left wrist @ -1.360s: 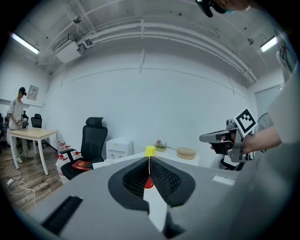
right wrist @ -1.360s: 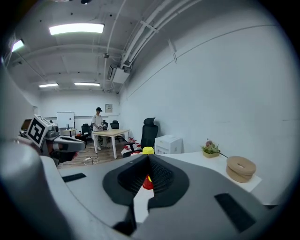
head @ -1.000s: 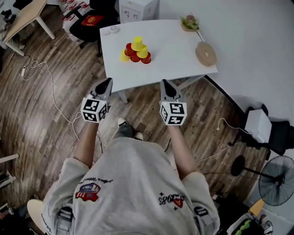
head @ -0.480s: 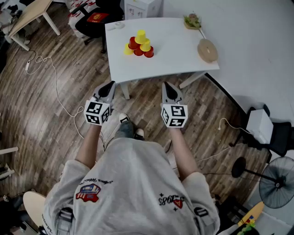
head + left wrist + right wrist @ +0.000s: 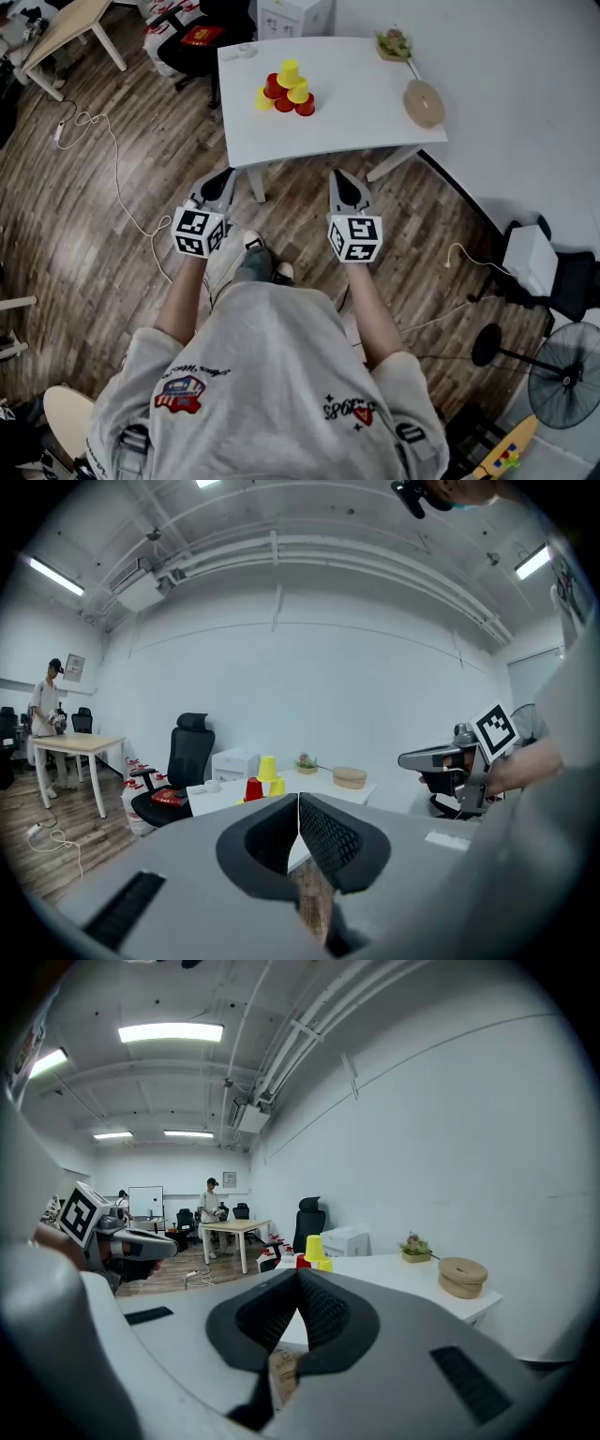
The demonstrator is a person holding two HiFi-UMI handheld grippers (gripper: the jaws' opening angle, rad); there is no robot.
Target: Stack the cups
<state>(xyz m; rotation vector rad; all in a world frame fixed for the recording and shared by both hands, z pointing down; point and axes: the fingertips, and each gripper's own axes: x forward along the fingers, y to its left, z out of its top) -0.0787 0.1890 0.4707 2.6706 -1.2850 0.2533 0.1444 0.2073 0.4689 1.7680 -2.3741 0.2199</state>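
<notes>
Head view, with both gripper views. Nearest the camera, the person's 2 forearms reach forward from a grey shirt [image 5: 272, 375], roughly parallel, each hand closed round a gripper handle. The left gripper [image 5: 225, 174] and the right gripper [image 5: 337, 174] are held side by side over the wooden floor [image 5: 103, 253], well apart from each other. Their marker cubes face up and their tips point slightly downward toward the table. Both stop short of the table's near edge.

In the left gripper view the jaws of the left gripper [image 5: 298, 800] are pressed together along a single seam, with nothing between them. The right gripper [image 5: 300, 1275] shows the same in its own view: jaws together and empty.

Farther off stands the white table [image 5: 375, 127]. The cups [image 5: 284, 90] are on its left part, away from the near edge and well apart from both grippers. There are 6 of them, 3 red and 3 yellow, built into a small pyramid: 3 in the bottom row, 2 above, and 1 yellow cup on top. They appear to stand mouth down, narrowing upward.

On the table's right part lie a round wooden piece [image 5: 423, 102] and, at the far edge, a small plant [image 5: 392, 42]. A black office chair [image 5: 192, 42] stands beyond the table's left corner.
</notes>
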